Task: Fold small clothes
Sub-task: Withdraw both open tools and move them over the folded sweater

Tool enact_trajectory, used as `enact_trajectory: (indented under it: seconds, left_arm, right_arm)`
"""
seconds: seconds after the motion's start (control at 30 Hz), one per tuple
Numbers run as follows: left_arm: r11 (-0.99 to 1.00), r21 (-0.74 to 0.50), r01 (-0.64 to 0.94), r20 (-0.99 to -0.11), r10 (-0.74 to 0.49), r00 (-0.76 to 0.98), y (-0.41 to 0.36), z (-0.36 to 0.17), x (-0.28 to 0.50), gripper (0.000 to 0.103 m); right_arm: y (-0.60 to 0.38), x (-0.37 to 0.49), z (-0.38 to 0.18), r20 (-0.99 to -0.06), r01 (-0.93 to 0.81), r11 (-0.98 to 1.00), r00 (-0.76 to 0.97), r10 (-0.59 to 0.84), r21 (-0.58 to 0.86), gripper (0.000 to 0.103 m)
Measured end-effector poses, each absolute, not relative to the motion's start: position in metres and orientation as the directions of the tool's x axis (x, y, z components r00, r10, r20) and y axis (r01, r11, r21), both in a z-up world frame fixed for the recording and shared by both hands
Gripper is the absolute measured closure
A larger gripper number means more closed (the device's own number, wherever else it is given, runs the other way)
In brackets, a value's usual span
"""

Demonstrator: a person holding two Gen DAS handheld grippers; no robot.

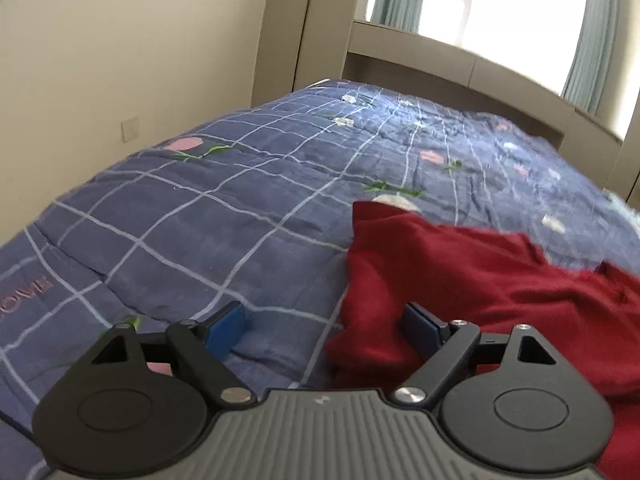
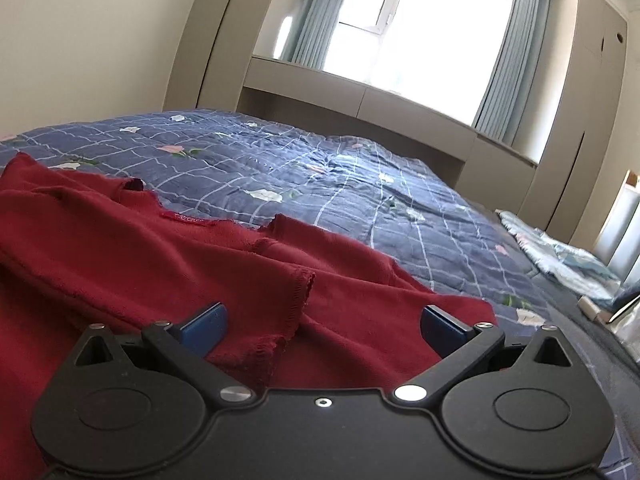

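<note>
Lying rumpled on the blue checked quilt (image 1: 208, 216), the dark red knit top (image 2: 168, 256) spreads widthwise beneath both tools. Right gripper (image 2: 322, 326) hovers directly over it, jaws wide, empty; left gripper (image 1: 324, 326), likewise spread, straddles its left edge.

The garment (image 2: 140, 248) lies rumpled on the bed (image 2: 360, 200) — at the left of the right wrist view, with a folded cloth (image 2: 560, 256) far right and the window (image 2: 420, 28) behind the bed.
</note>
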State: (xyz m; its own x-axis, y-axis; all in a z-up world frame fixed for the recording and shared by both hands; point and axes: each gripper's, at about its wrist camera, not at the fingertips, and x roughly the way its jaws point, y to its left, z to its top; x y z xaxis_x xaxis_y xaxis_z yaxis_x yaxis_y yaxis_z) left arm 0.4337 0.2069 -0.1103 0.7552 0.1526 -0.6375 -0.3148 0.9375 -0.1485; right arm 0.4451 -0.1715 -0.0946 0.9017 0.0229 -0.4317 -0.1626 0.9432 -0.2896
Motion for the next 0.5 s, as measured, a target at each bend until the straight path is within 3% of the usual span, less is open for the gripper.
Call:
enact_trajectory:
  seconds: [0.27,0.37,0.5]
  left_arm:
    - [0.917,-0.102,-0.385,-0.66,0.227,0.716,0.197,-0.097,0.426,0.001]
    - [0.916,-0.157,-0.369,-0.658,0.182,0.731,0.193,-0.089,0.405,0.001]
    - [0.934,-0.166,-0.318,-0.672,0.129,0.729,0.18,-0.085,0.368,0.001]
  right_arm:
    - [-0.198,0.436,-0.083,-0.547,-0.174,0.978,0.833,0.082,-0.118,0.0]
    - [-0.217,0.407,-0.08,-0.59,-0.169,0.985,0.799,0.113,-0.039,0.0]
    - [-0.231,0.356,-0.079,-0.611,-0.176,0.983,0.785,0.104,-0.06,0.0]
